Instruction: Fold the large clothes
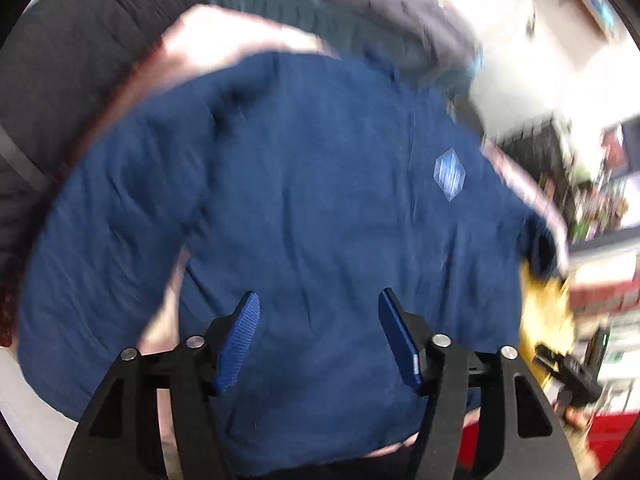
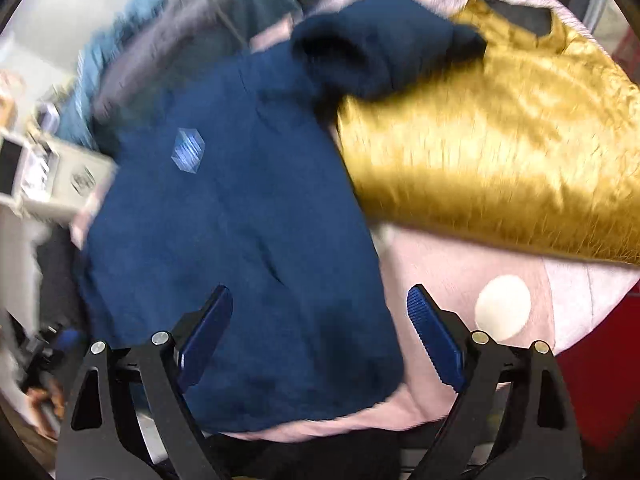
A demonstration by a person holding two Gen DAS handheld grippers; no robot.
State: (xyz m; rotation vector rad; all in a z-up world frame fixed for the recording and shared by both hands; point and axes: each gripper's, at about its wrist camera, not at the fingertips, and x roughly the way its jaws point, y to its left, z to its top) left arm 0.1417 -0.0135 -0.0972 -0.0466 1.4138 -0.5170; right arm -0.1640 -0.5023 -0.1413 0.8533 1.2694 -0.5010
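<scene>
Nearest the left wrist camera, the left gripper (image 1: 320,340) holds its blue-padded fingers (image 1: 240,344) spread apart with nothing pinched, hanging over the lower hem area of the navy jacket (image 1: 304,200). In the right wrist view the right gripper (image 2: 320,336) likewise has its fingers (image 2: 436,344) spread wide and empty; one finger hangs over the jacket's lower corner, the other over the pink blanket (image 2: 448,276) beside it. The pictures are motion-blurred. The navy jacket lies mostly flat, front side up, on the pink blanket, with its zip line running away from the left camera and a pale diamond logo (image 1: 450,174) on the chest. One sleeve (image 2: 372,44) is bunched at the far end, its dark cuff opening facing the right camera. A white circle (image 2: 503,307) shows on the blanket near the right gripper. Further off, a shiny gold garment (image 2: 500,152) lies on the blanket, touching the jacket's sleeve. A black quilted garment (image 1: 80,60) lies beyond the jacket's far edge in the left view, and grey and teal clothes (image 2: 168,36) are heaped behind.
</scene>
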